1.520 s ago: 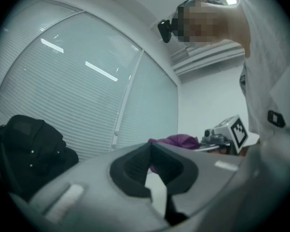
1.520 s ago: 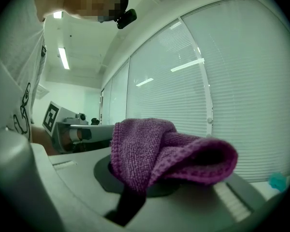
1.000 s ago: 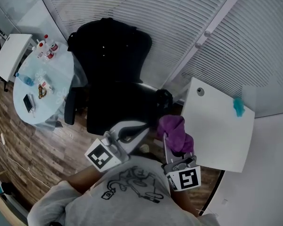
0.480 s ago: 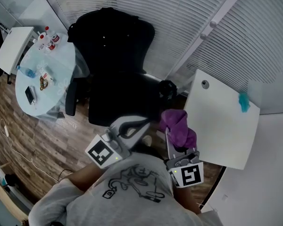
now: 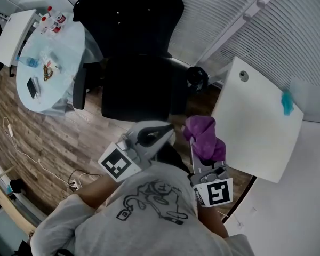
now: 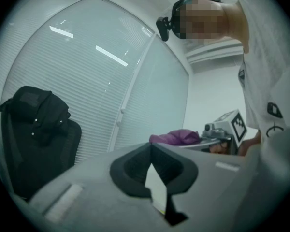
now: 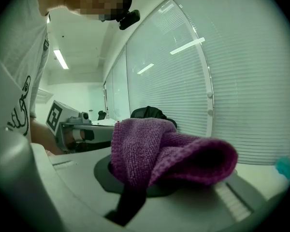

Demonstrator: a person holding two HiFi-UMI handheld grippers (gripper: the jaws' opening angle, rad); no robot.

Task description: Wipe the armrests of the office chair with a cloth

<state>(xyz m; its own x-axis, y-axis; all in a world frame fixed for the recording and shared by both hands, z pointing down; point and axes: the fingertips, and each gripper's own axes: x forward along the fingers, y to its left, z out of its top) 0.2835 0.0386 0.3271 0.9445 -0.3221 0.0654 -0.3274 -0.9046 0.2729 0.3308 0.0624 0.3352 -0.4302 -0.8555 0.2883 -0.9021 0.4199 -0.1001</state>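
Below the black chair (image 5: 136, 84), at lower middle of frame, the right claw (image 5: 194, 142) is clamped on a purple cloth (image 5: 204, 136).
Held only by a bunched fold, the cloth could slip loose when dragged along an armrest (image 5: 79, 92). The left claw (image 5: 168, 131) is closed and empty. The chair sits higher in frame than a second ago.

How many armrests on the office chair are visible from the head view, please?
2: one armrest beside the glass table, the other toward the white table, harder to make out.
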